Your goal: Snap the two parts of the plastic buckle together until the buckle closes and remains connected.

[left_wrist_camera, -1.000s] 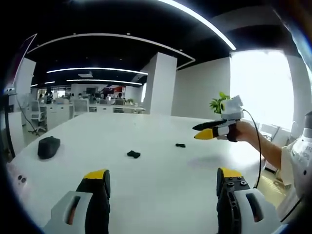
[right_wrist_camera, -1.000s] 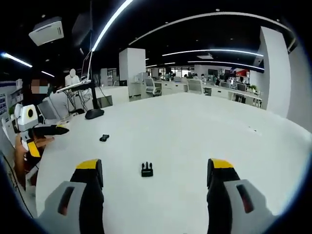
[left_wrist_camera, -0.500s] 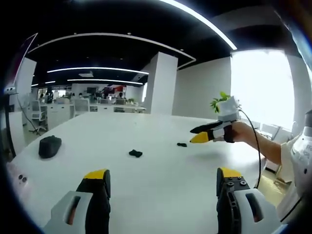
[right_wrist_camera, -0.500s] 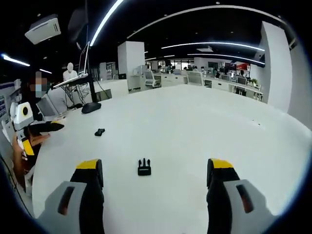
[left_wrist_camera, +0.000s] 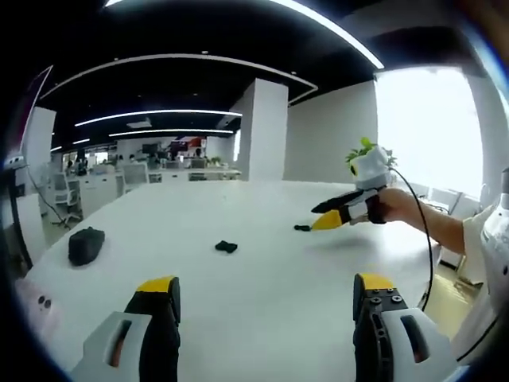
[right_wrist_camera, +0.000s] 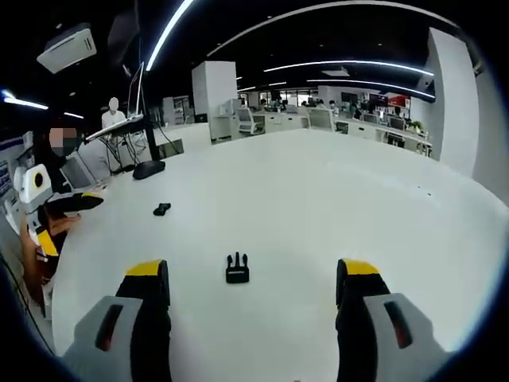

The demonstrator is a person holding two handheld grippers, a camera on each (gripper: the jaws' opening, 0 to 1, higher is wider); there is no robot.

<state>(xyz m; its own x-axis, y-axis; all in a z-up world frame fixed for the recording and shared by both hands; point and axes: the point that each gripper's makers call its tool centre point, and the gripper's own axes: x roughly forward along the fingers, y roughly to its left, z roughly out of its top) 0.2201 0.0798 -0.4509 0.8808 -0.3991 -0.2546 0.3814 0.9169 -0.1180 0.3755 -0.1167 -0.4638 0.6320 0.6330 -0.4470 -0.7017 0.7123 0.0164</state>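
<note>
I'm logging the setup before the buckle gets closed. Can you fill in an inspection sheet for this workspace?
Surface: white table, bare between the items.
Job's things: pronged buckle part lies between the right gripper's open jaws; other buckle part lies apart, ahead of the left gripper. Not joined.
Clutter: dark rounded object near the table edge.
Grippers: left gripper open, empty; right gripper open, empty, above the table.
Cables: a black cable runs from the right gripper along the person's arm.
Surroundings: open office with desks, chairs, white pillar, potted plant, ceiling light strips.
</note>
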